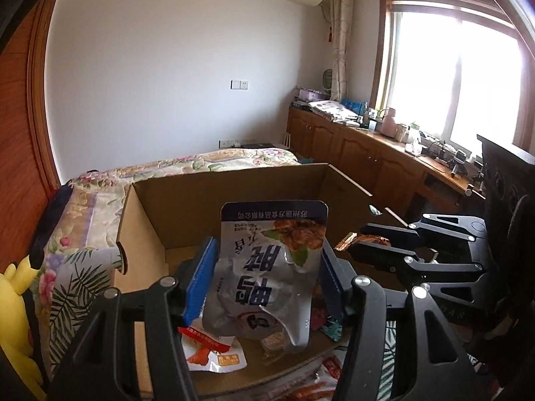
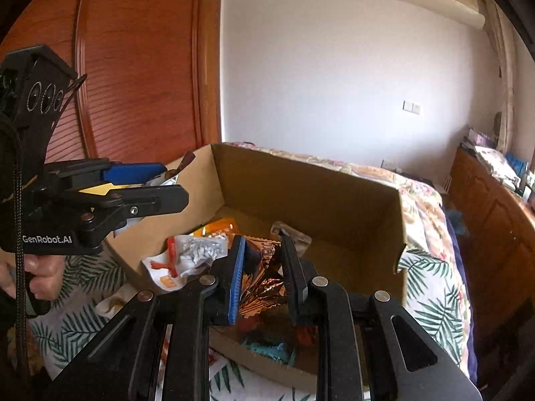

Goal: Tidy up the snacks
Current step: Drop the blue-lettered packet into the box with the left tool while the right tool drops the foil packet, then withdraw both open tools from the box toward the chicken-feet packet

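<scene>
An open cardboard box (image 1: 187, 197) sits on a bed; it also shows in the right wrist view (image 2: 301, 180). My left gripper (image 1: 267, 267) is shut on a silver snack pouch (image 1: 267, 277) with blue Chinese lettering, held above the box. My right gripper (image 2: 264, 267) is shut on a copper-coloured foil snack packet (image 2: 264, 284), also over the box. The right gripper shows in the left wrist view (image 1: 361, 244) at the box's right side. The left gripper shows in the right wrist view (image 2: 167, 183) at the box's left wall. Loose packets lie in the box, among them a white and red one (image 1: 214, 351).
The box rests on a leaf-print cloth (image 2: 431, 300) over a floral bedspread (image 1: 100, 187). A yellow plush toy (image 1: 13, 304) lies at the left. Wooden cabinets (image 1: 367, 153) with clutter run under the window at the right. More snack packets (image 1: 311, 387) lie in front of the box.
</scene>
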